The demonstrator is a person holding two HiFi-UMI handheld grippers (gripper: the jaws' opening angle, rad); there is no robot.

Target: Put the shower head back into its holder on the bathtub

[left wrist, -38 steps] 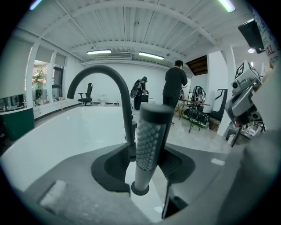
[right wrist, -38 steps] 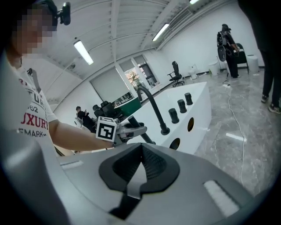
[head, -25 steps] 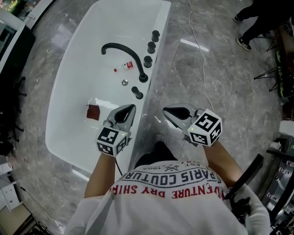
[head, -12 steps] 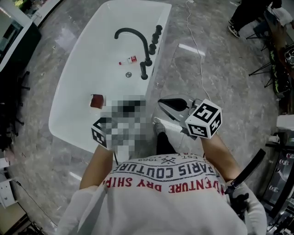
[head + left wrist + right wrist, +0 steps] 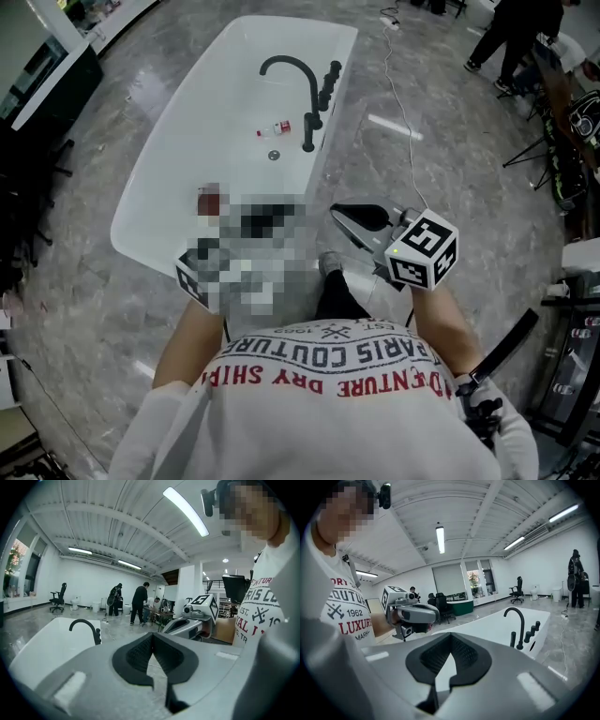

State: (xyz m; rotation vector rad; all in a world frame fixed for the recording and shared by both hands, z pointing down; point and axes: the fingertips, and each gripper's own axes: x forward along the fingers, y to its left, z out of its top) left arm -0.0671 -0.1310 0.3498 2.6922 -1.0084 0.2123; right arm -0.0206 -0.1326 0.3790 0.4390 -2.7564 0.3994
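The white bathtub (image 5: 178, 169) lies ahead of me, seen also as the bathtub (image 5: 487, 625) in the right gripper view. On its right rim stand a black curved spout (image 5: 289, 67), a row of black knobs (image 5: 330, 80) and a slim black upright shower head (image 5: 308, 139) beside the spout's base. My left gripper (image 5: 152, 634) is shut and empty; the head view hides it under a mosaic patch. My right gripper (image 5: 337, 212) is also shut and empty. Both are held up in front of my chest, well short of the tub.
Inside the tub lie a small bottle (image 5: 279, 128), the drain (image 5: 273, 155) and a red-brown object (image 5: 208, 195). A white cable (image 5: 401, 103) runs across the grey marble floor right of the tub. People stand at the far right (image 5: 520, 33), near stands and equipment (image 5: 572, 309).
Both grippers have lifted and drawn back from the tub's near rim toward my chest. The tub now sits farther away in the head view.
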